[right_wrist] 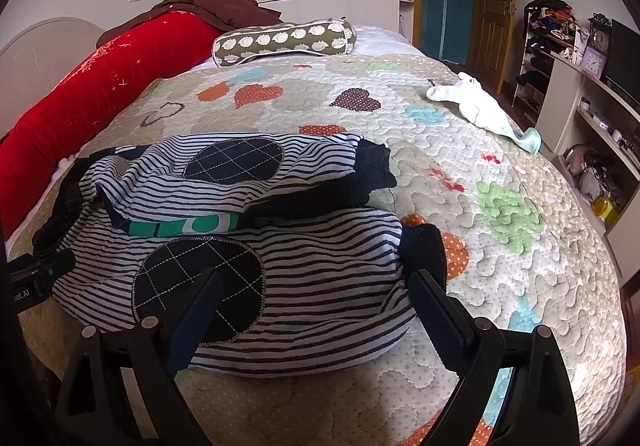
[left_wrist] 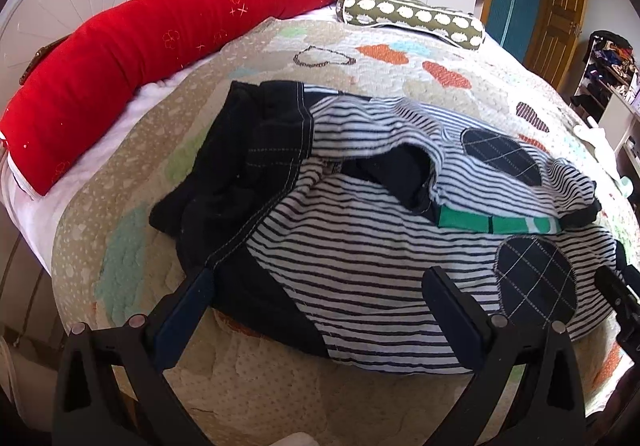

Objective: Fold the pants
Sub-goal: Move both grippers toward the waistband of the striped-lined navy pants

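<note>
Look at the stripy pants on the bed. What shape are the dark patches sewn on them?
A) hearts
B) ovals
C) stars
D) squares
B: the pants carry dark oval patches crossed by light stitched lines, one on each leg; the hearts are on the quilt, not on the pants.

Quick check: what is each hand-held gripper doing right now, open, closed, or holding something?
Left hand-held gripper: open, holding nothing, over the striped pants.
Right hand-held gripper: open, holding nothing, over the pants near the leg cuff.
</note>
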Demonstrator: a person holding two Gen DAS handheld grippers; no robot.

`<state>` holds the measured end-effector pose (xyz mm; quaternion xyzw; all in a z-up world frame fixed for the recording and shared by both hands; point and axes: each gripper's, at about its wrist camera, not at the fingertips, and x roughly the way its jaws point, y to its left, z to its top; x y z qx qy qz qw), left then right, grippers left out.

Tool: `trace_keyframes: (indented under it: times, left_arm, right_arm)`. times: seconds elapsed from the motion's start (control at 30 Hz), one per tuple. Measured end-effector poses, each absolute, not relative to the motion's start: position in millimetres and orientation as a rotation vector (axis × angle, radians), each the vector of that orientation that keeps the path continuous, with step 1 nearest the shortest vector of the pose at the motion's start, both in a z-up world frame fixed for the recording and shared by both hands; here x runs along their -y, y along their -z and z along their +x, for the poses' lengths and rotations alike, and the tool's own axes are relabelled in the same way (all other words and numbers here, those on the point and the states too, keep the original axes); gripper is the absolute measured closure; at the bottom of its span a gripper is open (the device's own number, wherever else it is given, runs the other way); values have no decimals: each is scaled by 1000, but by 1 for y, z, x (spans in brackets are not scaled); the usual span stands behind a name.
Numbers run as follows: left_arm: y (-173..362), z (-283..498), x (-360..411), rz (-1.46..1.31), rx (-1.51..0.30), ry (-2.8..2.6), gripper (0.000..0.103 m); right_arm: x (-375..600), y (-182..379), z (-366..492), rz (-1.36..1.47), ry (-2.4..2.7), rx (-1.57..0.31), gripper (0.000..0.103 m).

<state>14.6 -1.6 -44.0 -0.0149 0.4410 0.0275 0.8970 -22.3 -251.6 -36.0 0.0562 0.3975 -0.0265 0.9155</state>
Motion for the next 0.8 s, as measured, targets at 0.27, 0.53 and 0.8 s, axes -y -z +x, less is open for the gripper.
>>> trace_keyframes:
  times: [0.27,0.53,0.8]
  left_arm:
    - [56,17,-3,-36,-938,-66,0]
    - [70,17,-7,-34,-969,-82,0]
    - [79,13,-17,-80,-1000,-39,0]
  right_arm:
    - [253,37,-23,130,59,-823,6]
    - [254,37,-24,131,58,-822,6]
    - [279,25,-32,178,107,-766,6]
